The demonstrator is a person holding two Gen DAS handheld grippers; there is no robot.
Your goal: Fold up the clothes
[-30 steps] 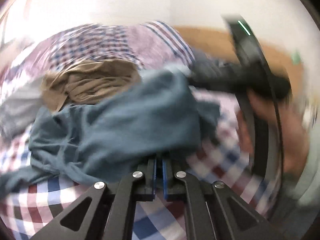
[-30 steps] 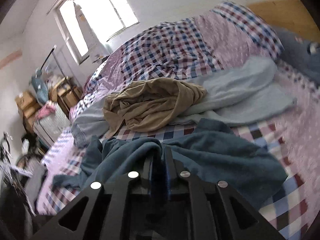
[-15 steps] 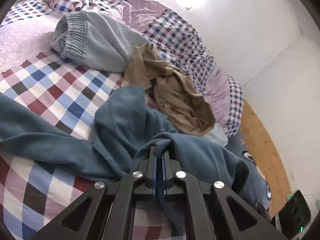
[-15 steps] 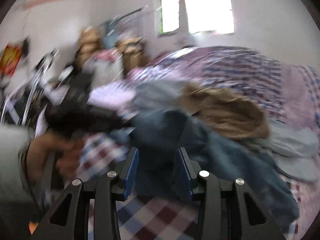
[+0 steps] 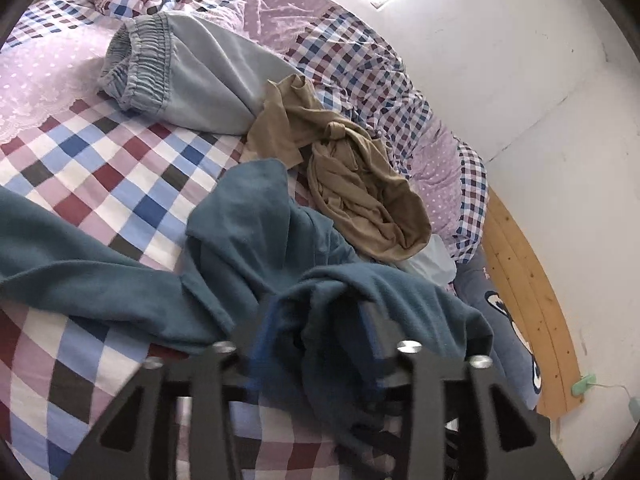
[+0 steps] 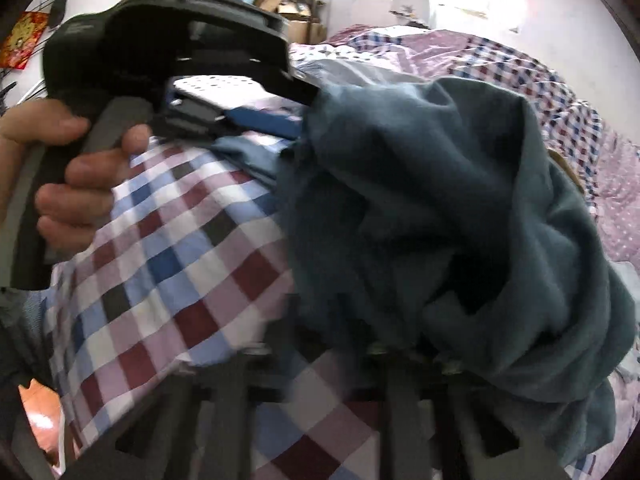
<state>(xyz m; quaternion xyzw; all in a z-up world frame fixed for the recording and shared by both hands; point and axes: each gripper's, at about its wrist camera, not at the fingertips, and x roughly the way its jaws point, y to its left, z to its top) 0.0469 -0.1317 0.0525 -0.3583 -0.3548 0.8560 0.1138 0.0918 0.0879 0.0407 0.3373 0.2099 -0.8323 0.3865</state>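
A teal garment [image 5: 248,232] lies crumpled on the checked bedsheet [image 5: 100,160]. My left gripper [image 5: 316,320] is at its near bunch; the jaws are opening, the blue pads stand apart and a fold of teal cloth hangs loosely between them. In the right wrist view the same gripper [image 6: 308,112], held by a hand [image 6: 72,184], pokes into the teal garment [image 6: 440,180] from the left. My right gripper [image 6: 340,328] is closing on a gathered wad of that cloth, which drapes over and hides its fingertips.
A tan garment [image 5: 352,184] and pale blue elastic-waist trousers [image 5: 192,80] lie farther up the bed, beside a rumpled checked quilt [image 5: 352,52]. A wooden bed frame [image 5: 528,280] and white wall run along the right. Boxes and clutter [image 6: 296,12] stand beyond the bed.
The left jaws, shut on the teal cloth before, have come apart. The right gripper swung across to the cloth beside the left gripper, its jaws opened wide, then closed into the bunch.
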